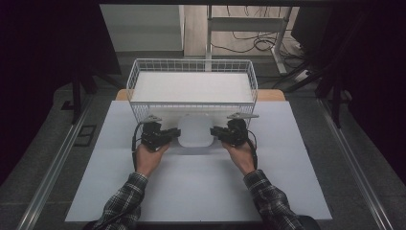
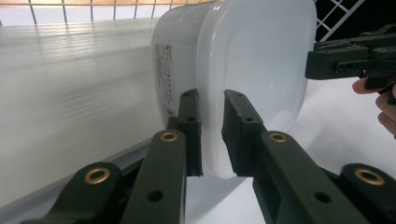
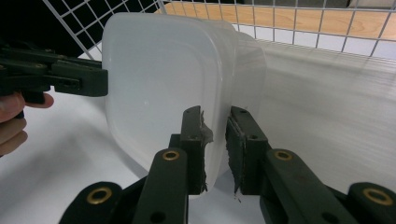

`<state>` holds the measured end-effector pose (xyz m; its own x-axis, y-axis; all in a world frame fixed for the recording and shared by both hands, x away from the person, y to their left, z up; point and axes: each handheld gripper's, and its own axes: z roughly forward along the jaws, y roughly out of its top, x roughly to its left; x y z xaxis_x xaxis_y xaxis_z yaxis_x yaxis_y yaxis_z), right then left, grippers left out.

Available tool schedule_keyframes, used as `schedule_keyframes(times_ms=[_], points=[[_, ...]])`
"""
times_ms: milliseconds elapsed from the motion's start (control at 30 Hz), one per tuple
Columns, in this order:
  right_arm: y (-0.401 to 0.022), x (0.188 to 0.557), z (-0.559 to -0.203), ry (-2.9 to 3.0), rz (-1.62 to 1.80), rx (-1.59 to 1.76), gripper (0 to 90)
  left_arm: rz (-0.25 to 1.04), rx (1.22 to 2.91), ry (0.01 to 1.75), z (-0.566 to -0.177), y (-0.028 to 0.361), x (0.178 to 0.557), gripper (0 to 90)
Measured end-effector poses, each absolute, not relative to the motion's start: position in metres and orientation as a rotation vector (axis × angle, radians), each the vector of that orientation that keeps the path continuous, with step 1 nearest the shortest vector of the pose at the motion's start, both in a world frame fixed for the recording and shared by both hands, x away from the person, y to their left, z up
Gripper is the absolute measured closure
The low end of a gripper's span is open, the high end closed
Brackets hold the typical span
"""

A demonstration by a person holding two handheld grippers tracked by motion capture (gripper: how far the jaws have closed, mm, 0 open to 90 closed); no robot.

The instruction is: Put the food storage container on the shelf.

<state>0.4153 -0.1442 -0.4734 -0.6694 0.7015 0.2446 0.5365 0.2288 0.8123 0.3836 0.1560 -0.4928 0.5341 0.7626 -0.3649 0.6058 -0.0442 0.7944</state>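
Note:
A translucent white plastic tub [image 1: 195,130] with a rounded-square lid hangs between my two grippers, just in front of the wire basket's front wall. My left gripper [image 1: 173,134] pinches the lid's rim on the left side, and my right gripper [image 1: 216,132] pinches it on the right. In the left gripper view the jaws [image 2: 211,100] close on the edge of the tub [image 2: 252,56], with the right gripper [image 2: 322,58] at the far rim. In the right gripper view the jaws [image 3: 215,116] clamp the rim of the tub [image 3: 154,79], and the left gripper [image 3: 93,77] holds the opposite side.
A white wire basket [image 1: 191,64] stands at the back of the table with a flat white slab [image 1: 191,86] inside it. A white board [image 1: 201,187] covers the table under my hands. Dark floor, rails and cables surround the table.

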Motion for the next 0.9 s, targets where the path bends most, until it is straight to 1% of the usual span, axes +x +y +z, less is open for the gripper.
schedule_keyframes(times_ms=[67,133,233,400,433,533,767,833,900], points=[[-0.144,0.416,-0.473,2.32,1.411,1.179,75.0,0.202,1.736,1.149,-0.492,0.155,0.385,77.3],[-0.141,0.418,-0.474,2.317,1.385,1.171,72.0,0.238,1.738,1.152,-0.491,0.152,0.386,76.9],[-0.139,0.421,-0.478,2.318,1.362,1.188,67.5,0.258,1.745,1.15,-0.492,0.15,0.389,77.4],[-0.141,0.427,-0.48,2.303,1.41,1.232,65.2,0.286,1.742,1.157,-0.491,0.149,0.393,77.8],[-0.141,0.429,-0.479,2.279,1.414,1.222,68.9,0.288,1.744,1.159,-0.492,0.147,0.395,77.7],[-0.133,0.43,-0.474,2.247,1.323,1.173,70.2,0.337,1.74,1.161,-0.491,0.145,0.399,77.5],[-0.127,0.438,-0.473,2.213,1.299,1.173,73.7,0.357,1.737,1.172,-0.49,0.145,0.41,73.3],[-0.128,0.438,-0.471,2.208,1.302,1.171,79.1,0.383,1.749,1.171,-0.489,0.145,0.41,72.3],[-0.131,0.436,-0.469,2.215,1.303,1.16,82.3,0.372,1.741,1.167,-0.488,0.147,0.407,71.6]])
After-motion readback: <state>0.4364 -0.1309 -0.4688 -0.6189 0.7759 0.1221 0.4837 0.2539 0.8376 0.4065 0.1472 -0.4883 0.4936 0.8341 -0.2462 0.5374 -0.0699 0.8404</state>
